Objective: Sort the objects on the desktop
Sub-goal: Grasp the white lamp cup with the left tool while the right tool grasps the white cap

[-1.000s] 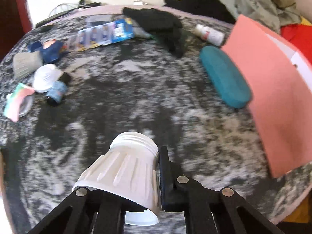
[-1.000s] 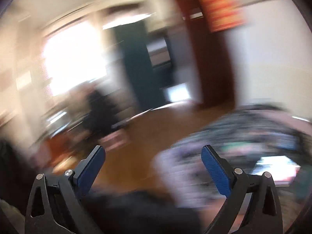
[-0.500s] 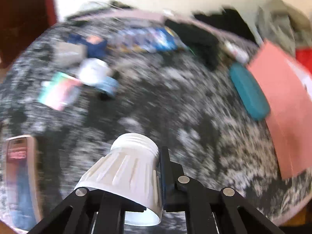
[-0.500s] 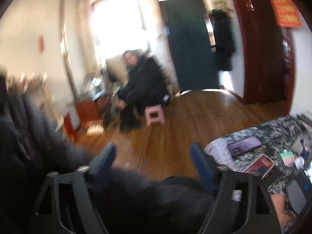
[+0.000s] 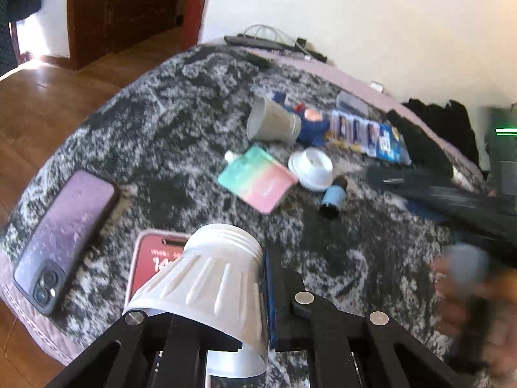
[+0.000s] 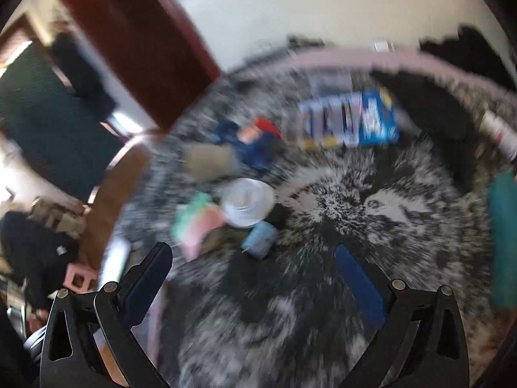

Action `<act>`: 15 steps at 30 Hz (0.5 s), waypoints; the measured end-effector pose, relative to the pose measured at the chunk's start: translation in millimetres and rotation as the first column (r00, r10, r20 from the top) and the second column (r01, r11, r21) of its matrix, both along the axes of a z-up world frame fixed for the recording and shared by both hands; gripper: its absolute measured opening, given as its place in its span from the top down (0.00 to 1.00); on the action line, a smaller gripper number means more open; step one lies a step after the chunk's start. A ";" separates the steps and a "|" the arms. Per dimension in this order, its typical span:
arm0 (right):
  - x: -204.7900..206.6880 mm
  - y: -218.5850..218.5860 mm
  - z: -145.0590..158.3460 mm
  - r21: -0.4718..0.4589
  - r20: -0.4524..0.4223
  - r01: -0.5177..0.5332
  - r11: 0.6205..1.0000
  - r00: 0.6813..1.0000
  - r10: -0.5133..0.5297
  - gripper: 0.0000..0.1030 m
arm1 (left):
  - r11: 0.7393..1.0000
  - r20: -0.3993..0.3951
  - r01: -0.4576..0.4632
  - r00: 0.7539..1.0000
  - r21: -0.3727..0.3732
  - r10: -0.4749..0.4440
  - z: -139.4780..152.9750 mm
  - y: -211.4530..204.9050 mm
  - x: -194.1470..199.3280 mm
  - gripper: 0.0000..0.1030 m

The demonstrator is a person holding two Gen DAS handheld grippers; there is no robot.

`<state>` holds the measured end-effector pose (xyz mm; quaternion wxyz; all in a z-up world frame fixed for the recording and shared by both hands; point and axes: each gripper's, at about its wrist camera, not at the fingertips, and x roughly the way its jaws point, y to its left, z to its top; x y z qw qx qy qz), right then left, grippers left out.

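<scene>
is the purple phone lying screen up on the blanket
No, the purple phone lies face down on the blanket, with its camera lenses and back cover showing.

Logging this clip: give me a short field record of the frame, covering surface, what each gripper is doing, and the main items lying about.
surface: black-and-white mottled tablecloth
left gripper: shut on white ribbed cup, held above the table
right gripper: open, empty, view motion-blurred
phones: purple phone face down near the edge; pink-cased phone screen lit, partly behind the cup
centre cluster: grey cup on its side, pastel pouch, white lid, small blue bottle
far side: blue battery pack
</scene>
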<state>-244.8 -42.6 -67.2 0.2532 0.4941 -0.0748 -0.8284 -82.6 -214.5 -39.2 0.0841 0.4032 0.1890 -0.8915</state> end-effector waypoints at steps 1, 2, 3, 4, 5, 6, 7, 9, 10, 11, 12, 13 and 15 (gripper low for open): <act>-13.3 -6.2 -14.1 0.020 0.013 0.007 1.000 1.000 -0.007 0.00 | 1.000 -0.008 0.002 1.000 0.002 -0.002 1.9 -0.4 -0.1 0.94; -22.5 -15.9 -24.8 0.042 0.020 0.012 0.999 1.000 -0.012 0.00 | 1.000 -0.015 0.004 1.000 0.008 -0.004 3.5 -1.3 -0.2 0.94; -24.6 -23.9 -29.8 0.056 0.022 0.014 0.998 1.000 -0.015 0.00 | 1.000 -0.021 0.008 1.000 0.018 -0.008 4.7 -3.1 -0.3 0.94; -28.7 -31.9 -32.4 0.070 0.020 0.015 0.997 1.000 -0.017 0.00 | 0.999 -0.029 0.014 0.999 0.033 -0.013 5.8 -5.1 -0.4 0.94; -32.4 -39.9 -34.7 0.084 0.016 0.017 0.996 1.000 -0.019 0.00 | 0.999 -0.039 0.020 0.999 0.047 -0.018 7.0 -6.5 0.0 0.94; -35.6 -47.5 -36.2 0.098 0.009 0.019 0.995 1.000 -0.020 0.00 | 0.998 -0.047 0.023 0.999 0.053 -0.020 8.3 -7.1 0.4 0.94; -40.6 -53.7 -38.2 0.113 0.007 0.016 0.993 1.000 -0.017 0.00 | 0.998 -0.053 0.024 0.998 0.053 -0.022 9.6 -7.5 0.7 0.94; -50.1 -65.7 -42.6 0.146 0.006 0.008 0.989 1.000 -0.009 0.04 | 0.998 -0.059 0.028 0.998 0.049 -0.025 10.8 -8.3 1.2 0.94; -53.7 -70.4 -46.4 0.174 0.018 0.002 0.985 1.000 -0.005 0.11 | 0.998 -0.061 0.029 0.998 0.047 -0.027 11.2 -8.7 1.3 0.94; -55.3 -76.1 -50.1 0.195 0.028 -0.005 0.981 1.000 0.000 0.24 | 0.999 -0.061 0.030 0.998 0.045 -0.027 10.9 -8.9 1.0 0.94; -52.9 -82.2 -52.7 0.197 0.032 -0.015 0.980 0.999 0.009 0.31 | 0.999 -0.057 0.030 0.998 0.046 -0.027 9.8 -8.9 0.2 0.94; -53.3 -81.3 -52.0 0.190 0.028 -0.020 0.982 0.999 0.015 0.43 | 0.998 -0.054 0.029 0.998 0.047 -0.026 9.2 -8.9 -0.2 0.94; -53.8 -70.7 -44.5 0.144 0.033 -0.017 0.989 0.999 0.012 0.43 | 0.998 -0.051 0.029 0.998 0.048 -0.026 8.8 -7.9 -0.3 0.94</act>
